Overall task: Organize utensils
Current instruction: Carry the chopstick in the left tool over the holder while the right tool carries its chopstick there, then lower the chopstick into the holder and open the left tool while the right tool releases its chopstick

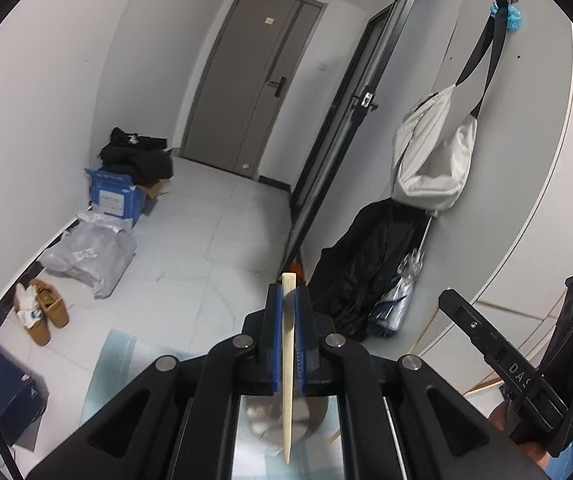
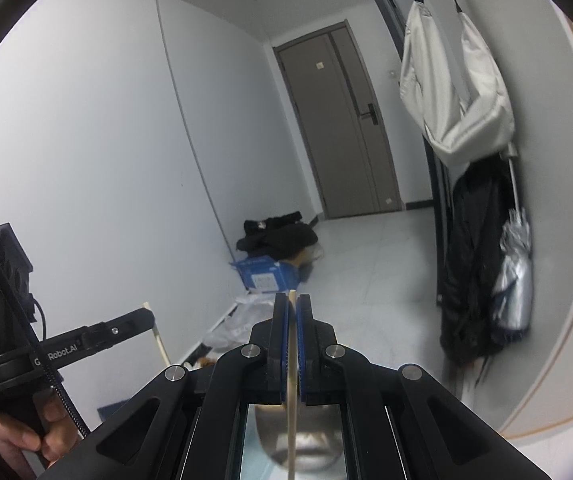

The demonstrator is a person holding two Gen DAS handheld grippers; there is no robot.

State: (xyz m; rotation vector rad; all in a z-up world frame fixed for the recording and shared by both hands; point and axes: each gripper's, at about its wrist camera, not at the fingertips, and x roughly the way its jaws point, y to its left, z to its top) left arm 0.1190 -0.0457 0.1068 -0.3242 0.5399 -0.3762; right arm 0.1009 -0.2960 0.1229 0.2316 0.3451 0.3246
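- Left tool (image 1: 286, 300): lower centre of the left wrist view. Its blue-padded fingers (image 1: 273, 340) are pressed onto a pale wooden chopstick (image 1: 288, 376).
- That chopstick runs lengthwise between the pads; the blunt end projects past the fingertips, and the tapered end points back toward the camera.
- Below the left tool, a rounded metallic container (image 1: 262, 416) shows through the frame opening; its details are blurred.
- Right tool (image 2: 293, 304): lower centre of the right wrist view. Its fingers are closed on a second chopstick (image 2: 292, 408), held lengthwise in the same manner, with the top end just clearing the fingertips.
- A metallic container (image 2: 306, 444) also appears blurred beneath the right tool.
- Lower left of the right wrist view: the person's left hand (image 2: 34, 436) grips the handle of the other tool.
- Lower right of the left wrist view: the right tool's body enters the frame.
- Middle distance, left wrist view: a pair of tan shoes (image 1: 44, 312) and a grey plastic bag (image 1: 90, 256) lie on the tiled floor (image 1: 214, 240); a blue cardboard box (image 1: 116, 198) stands beyond them, with dark clothing (image 1: 138, 154) piled on top.
- Right side: a white bag (image 1: 432, 160) hangs on the wall above a black garment (image 1: 366, 264) and a folded silver umbrella (image 2: 516, 280).
- Far end: a closed grey door (image 1: 254, 84).
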